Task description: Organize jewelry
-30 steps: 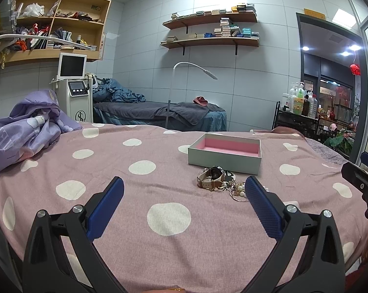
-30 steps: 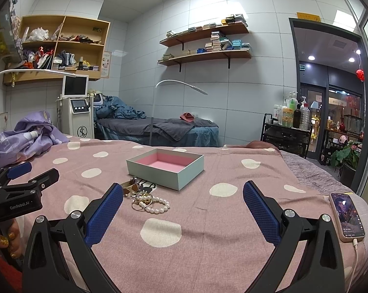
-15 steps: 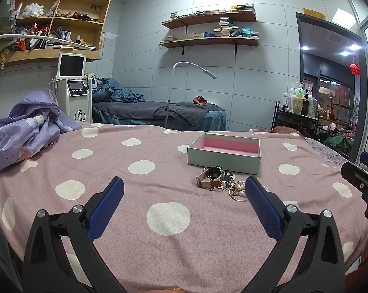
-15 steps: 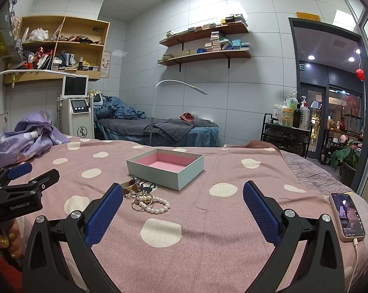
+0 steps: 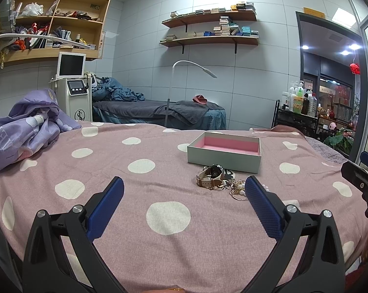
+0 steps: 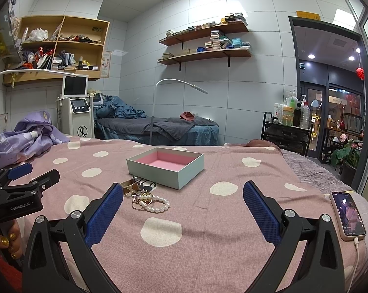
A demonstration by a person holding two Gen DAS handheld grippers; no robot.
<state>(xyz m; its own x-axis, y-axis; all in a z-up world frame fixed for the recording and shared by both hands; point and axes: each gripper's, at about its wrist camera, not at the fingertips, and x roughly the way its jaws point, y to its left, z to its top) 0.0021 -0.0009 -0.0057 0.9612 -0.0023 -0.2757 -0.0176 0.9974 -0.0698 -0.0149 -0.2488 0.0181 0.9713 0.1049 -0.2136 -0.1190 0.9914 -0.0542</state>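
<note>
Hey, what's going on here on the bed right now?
A person holds a two-finger gripper in each hand over a polka-dot bedspread. Both the left gripper and right gripper are open and hold nothing. A watch, a pearl bracelet and other small jewelry lie in a pile in front of an open box with pink lining, which looks empty. A phone lies to the right.

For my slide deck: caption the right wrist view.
Open right gripper above jewelry pile beside empty pink-lined box.
</note>
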